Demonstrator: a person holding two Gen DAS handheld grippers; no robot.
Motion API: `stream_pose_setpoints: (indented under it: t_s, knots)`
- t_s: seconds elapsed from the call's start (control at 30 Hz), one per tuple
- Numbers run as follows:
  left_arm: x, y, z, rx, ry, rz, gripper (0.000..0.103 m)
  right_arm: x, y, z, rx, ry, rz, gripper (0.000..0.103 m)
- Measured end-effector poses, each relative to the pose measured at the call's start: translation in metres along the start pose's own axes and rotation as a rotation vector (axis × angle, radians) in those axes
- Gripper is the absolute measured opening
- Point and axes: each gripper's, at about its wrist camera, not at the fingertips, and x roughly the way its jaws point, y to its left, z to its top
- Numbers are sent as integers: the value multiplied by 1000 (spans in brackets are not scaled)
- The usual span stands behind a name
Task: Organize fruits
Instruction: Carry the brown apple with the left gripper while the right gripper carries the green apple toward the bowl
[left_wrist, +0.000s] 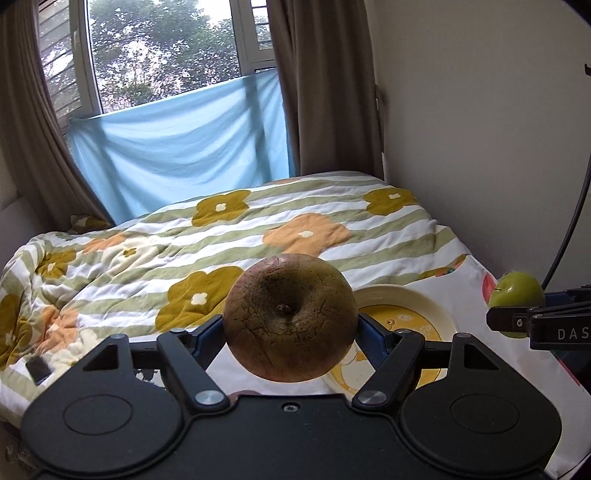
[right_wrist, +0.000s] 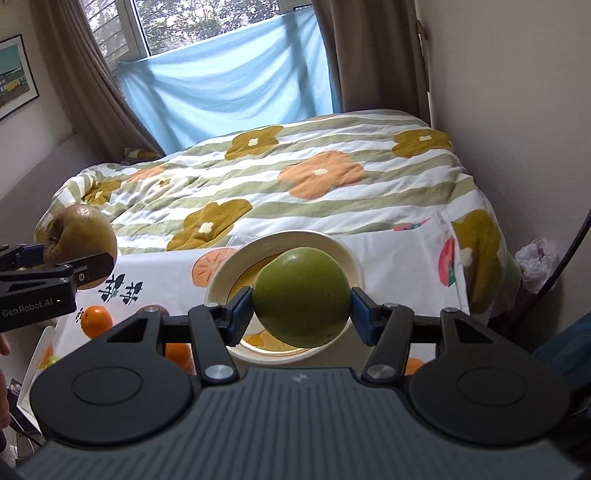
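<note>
1. A flowered quilt (right_wrist: 295, 173) covers the bed.
2. A cream plate (right_wrist: 354, 266) sits on the cloth (right_wrist: 399, 266), below both fruits.
3. The left gripper (left_wrist: 290, 328) clamps a brown fruit (left_wrist: 290, 317), lifted.
4. The right gripper (right_wrist: 301, 306) clamps a green fruit (right_wrist: 301, 297) above the plate.
5. Oranges (right_wrist: 96, 320) lie at left.

A bed (right_wrist: 295, 177) fills the middle of the room, covered by a quilt (left_wrist: 229, 251) striped white and green with ochre and orange flowers. At twelve o'clock beyond it stands a window (left_wrist: 162, 51) with white frames, daylight and tree foliage showing through the glass. A pale blue cloth (left_wrist: 181, 147) hangs across its lower part. Brown curtains (left_wrist: 325, 85) flank it at eleven and one o'clock. A plain cream wall (left_wrist: 480, 129) runs along three o'clock. At nine o'clock in the right wrist view, a framed picture (right_wrist: 14, 74) hangs on the wall.
</note>
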Motion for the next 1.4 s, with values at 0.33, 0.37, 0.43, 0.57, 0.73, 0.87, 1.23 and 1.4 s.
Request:
stream_pose_setpoints:
  t_s: [0.33,0.37,0.43,0.57,0.73,0.87,1.23,1.4]
  knots:
    - [78,-25,21,94,40,-143,79,34,-23,23,81,5,-92,71]
    - [87,-28,21,108,47,-153,79,37,-25,23,93,8,-101,71]
    - [104,-34,20,136,63,-169,79,46,-30,23,119,20,-115,71]
    - [141,-43,15,171,107,-203,79,62,-36,20,154,48,-144,71]
    - [177,-52,10,203,158,-235,79,78,-43,19,181,72,-178,71]
    - [195,-59,5,225,193,-256,79,85,-46,18,200,85,-198,71]
    - [203,-70,1,280,185,-277,91,92,-50,22,218,96,-220,71]
    - [191,-61,3,282,150,-282,103,93,-50,24,204,94,-211,71]
